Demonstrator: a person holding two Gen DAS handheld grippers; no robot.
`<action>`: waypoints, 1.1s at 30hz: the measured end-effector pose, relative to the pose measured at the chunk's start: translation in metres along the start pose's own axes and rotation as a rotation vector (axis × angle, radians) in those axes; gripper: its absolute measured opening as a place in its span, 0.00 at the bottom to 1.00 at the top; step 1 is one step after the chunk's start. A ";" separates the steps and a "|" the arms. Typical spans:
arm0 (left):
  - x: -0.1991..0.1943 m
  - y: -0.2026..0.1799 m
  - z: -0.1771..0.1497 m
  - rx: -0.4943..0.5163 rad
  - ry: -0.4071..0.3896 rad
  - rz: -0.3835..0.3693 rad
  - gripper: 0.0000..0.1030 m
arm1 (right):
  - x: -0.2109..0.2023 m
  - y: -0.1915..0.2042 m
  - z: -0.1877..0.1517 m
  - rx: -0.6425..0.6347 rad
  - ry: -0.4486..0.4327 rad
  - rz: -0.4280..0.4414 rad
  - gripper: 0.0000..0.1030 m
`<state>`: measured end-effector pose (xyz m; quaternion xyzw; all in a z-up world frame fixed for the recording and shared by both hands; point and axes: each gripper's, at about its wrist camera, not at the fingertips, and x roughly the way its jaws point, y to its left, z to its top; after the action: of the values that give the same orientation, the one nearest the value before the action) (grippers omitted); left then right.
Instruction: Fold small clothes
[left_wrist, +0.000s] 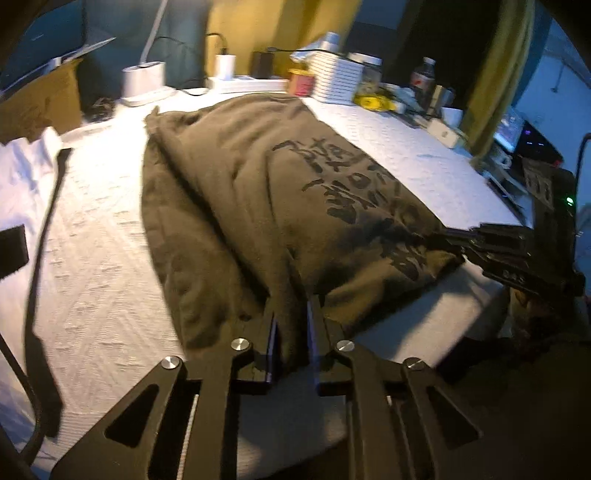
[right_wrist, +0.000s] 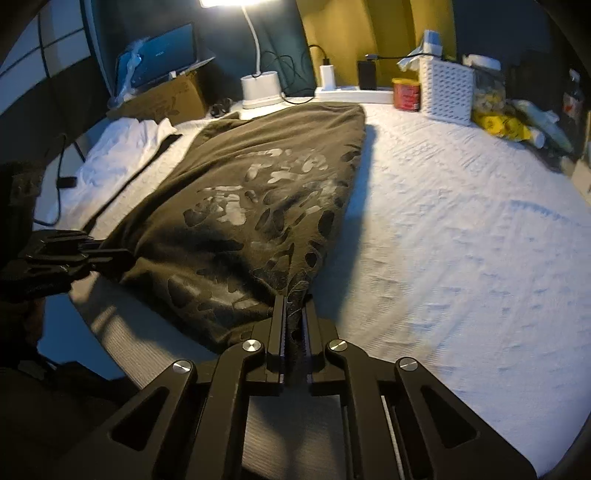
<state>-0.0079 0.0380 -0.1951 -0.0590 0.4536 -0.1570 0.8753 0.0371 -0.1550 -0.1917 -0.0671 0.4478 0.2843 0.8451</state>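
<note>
Closest to you, the right gripper (right_wrist: 294, 314) is pinching the near right corner of the olive garment (right_wrist: 251, 192), its fingers (right_wrist: 279, 325) clenched on a bunch of printed cloth. Your left gripper (left_wrist: 291, 314) is gripping the near left hem the same way. That garment is lying lengthwise on the white bedspread (right_wrist: 461, 229), already narrowed into a long strip. You are holding the near end, apparently about to make the crosswise fold. Next you are probably lifting both corners together and carrying them evenly toward the far end near the lamp base (right_wrist: 259, 90), keeping the edges aligned.
</note>
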 end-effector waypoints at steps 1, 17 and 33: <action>0.002 -0.003 -0.001 0.002 0.006 -0.012 0.08 | -0.003 -0.003 -0.002 0.001 0.007 -0.010 0.07; -0.003 -0.019 -0.007 0.012 0.083 0.015 0.10 | -0.014 0.000 -0.026 0.028 0.053 -0.013 0.08; 0.004 0.009 0.041 -0.060 0.027 0.134 0.84 | -0.012 -0.024 0.006 0.088 0.012 0.041 0.70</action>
<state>0.0294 0.0438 -0.1763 -0.0525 0.4726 -0.0850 0.8756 0.0485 -0.1776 -0.1819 -0.0221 0.4662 0.2812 0.8385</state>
